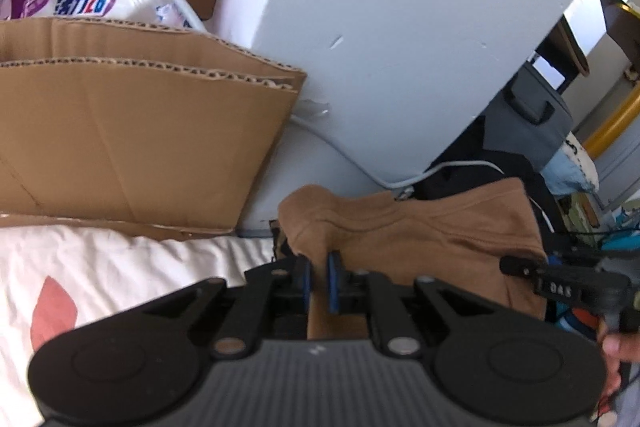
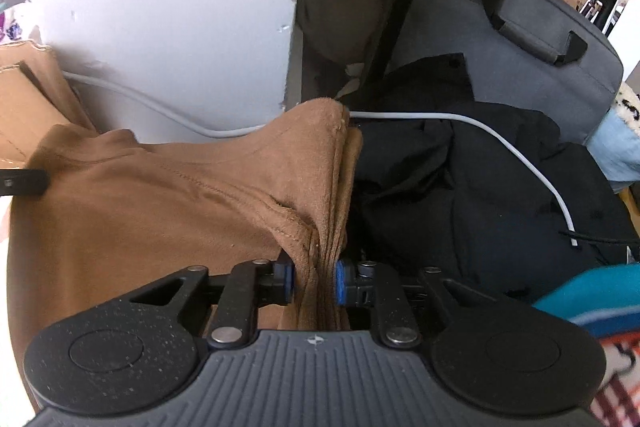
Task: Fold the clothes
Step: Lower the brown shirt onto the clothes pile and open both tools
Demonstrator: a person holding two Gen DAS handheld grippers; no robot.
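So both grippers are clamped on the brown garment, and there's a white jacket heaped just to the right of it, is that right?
Not quite. The jacket heaped right of the brown garment is black, not white, as the right wrist view shows; only the cable lying over it is white. The left gripper and right gripper are both clamped on the garment.

Garment (image 1: 420,227) hangs between cardboard (image 1: 140,131) leftward and suitcase (image 2: 520,39) rightward.

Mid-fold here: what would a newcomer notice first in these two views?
The brown garment held up between both grippers: the left gripper pinches one bunched corner, the right gripper the other. Behind it lie a cardboard box to the left and dark clothes to the right.
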